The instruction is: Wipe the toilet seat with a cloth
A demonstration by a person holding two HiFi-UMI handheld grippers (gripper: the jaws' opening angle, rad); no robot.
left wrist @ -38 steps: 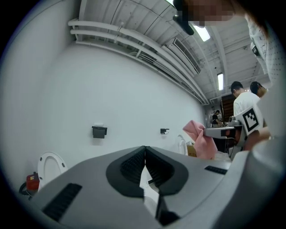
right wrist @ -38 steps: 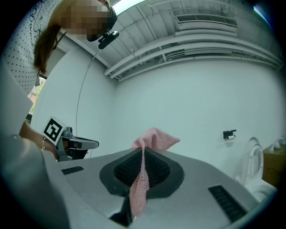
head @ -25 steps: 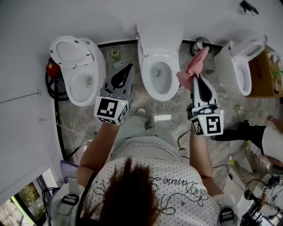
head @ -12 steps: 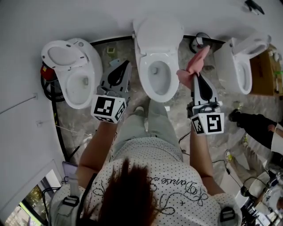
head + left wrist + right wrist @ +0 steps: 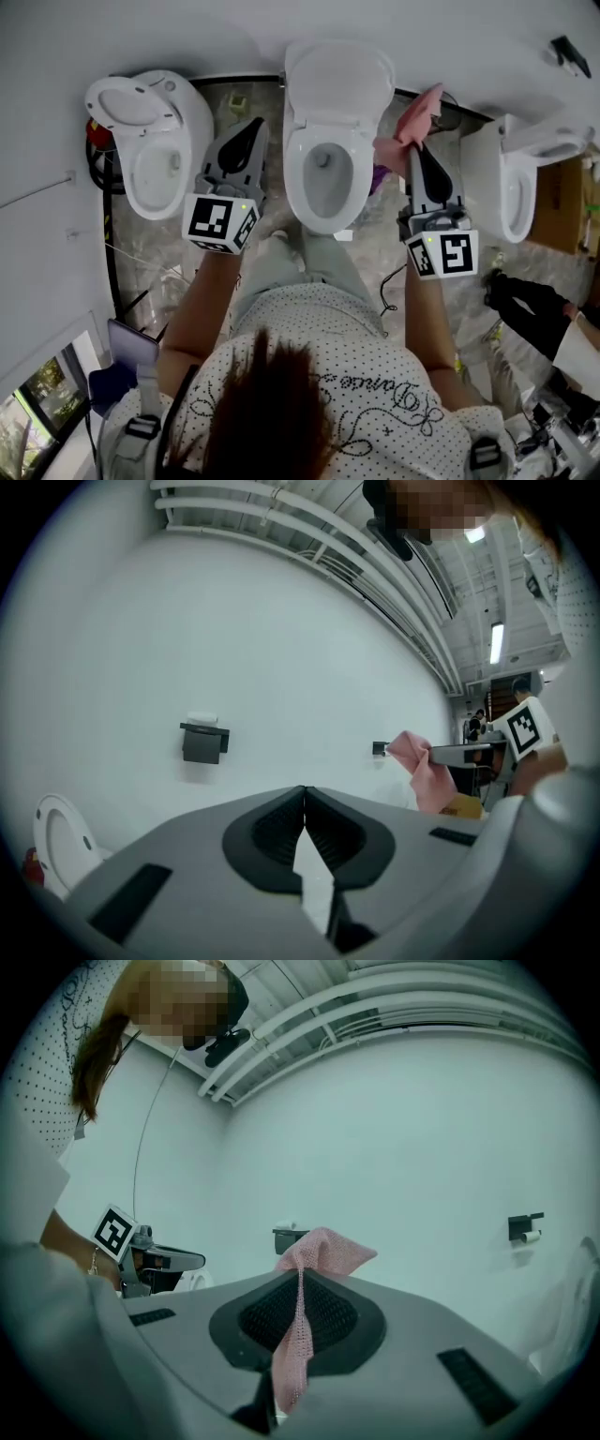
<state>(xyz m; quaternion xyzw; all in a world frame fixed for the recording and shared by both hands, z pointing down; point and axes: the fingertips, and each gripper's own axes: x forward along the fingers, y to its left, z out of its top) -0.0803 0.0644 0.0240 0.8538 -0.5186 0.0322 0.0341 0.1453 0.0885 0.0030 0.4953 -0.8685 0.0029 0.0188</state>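
Pink cloth [image 5: 413, 124] hangs from my right claw [image 5: 415, 150] in the head view, held beside the right edge of the middle toilet's seat [image 5: 296, 178]. The lid [image 5: 339, 80] stands open. My left claw [image 5: 251, 129] points between this toilet and the left toilet [image 5: 150, 141]. In the left gripper view, my left jaws are pressed together with nothing between them, facing a white wall [image 5: 281, 649]. In the right gripper view, my right jaws are clenched on the cloth, which sticks up above their tips.

Left claw [image 5: 304, 794] together; white wall [image 5: 281, 639] beyond
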